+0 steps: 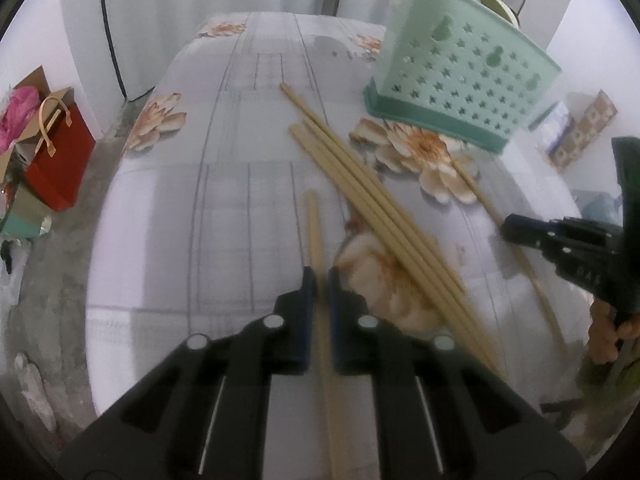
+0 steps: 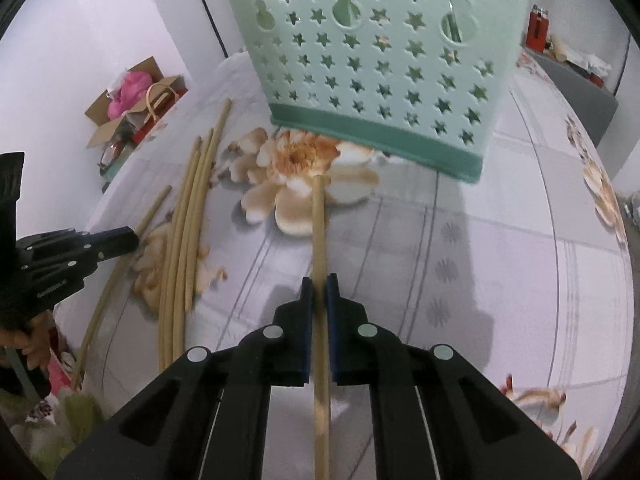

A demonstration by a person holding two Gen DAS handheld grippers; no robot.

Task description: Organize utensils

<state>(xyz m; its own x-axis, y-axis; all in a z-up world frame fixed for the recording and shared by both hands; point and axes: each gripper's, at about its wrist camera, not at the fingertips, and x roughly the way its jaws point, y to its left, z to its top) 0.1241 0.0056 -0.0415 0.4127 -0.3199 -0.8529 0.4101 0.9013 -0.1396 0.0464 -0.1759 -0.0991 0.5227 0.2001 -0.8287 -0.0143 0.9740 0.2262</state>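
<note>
My left gripper (image 1: 322,276) is shut on one pale wooden chopstick (image 1: 314,232), which runs forward between its blue pads over the flowered tablecloth. To its right, several loose chopsticks (image 1: 372,200) lie in a slanted bundle. My right gripper (image 2: 319,284) is likewise shut on a single chopstick (image 2: 319,232) whose far tip points at the base of the mint-green star-pierced basket (image 2: 380,60). The basket (image 1: 460,76) stands upright at the far right of the table. Each gripper shows in the other's view: the right gripper (image 1: 506,226) at the edge, the left gripper (image 2: 134,240) beside the bundle (image 2: 188,232).
A red gift bag (image 1: 60,160) and an open cardboard box (image 2: 132,100) sit on the floor past the table's left edge. A patterned box (image 1: 580,128) lies behind the basket. A person's hand (image 1: 604,336) grips the right tool's handle.
</note>
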